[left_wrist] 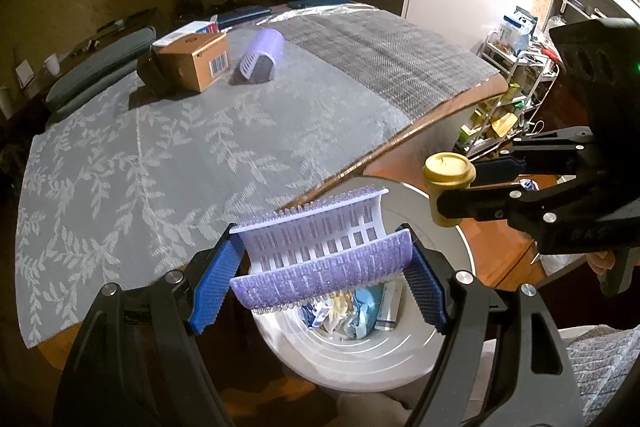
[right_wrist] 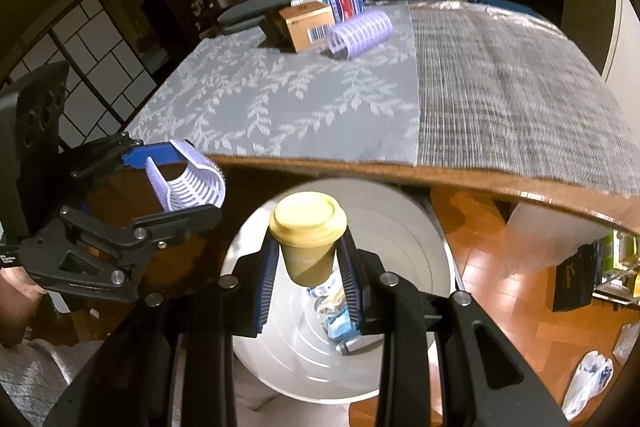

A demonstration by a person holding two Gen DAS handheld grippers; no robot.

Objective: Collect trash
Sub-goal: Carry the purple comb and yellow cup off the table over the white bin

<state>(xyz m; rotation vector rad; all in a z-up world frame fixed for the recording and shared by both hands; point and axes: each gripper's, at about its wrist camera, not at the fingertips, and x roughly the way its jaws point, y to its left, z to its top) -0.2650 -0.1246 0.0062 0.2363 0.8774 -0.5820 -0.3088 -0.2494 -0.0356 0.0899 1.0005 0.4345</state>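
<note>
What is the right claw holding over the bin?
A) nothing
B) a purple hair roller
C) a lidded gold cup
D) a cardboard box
C: the right claw is shut on the gold cup, lid on, above the white bin; the roller piece is in the left claw.

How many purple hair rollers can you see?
2. One purple roller is held in the left tongs above the white bin. The other roller lies on the table beside the cardboard box.
</note>
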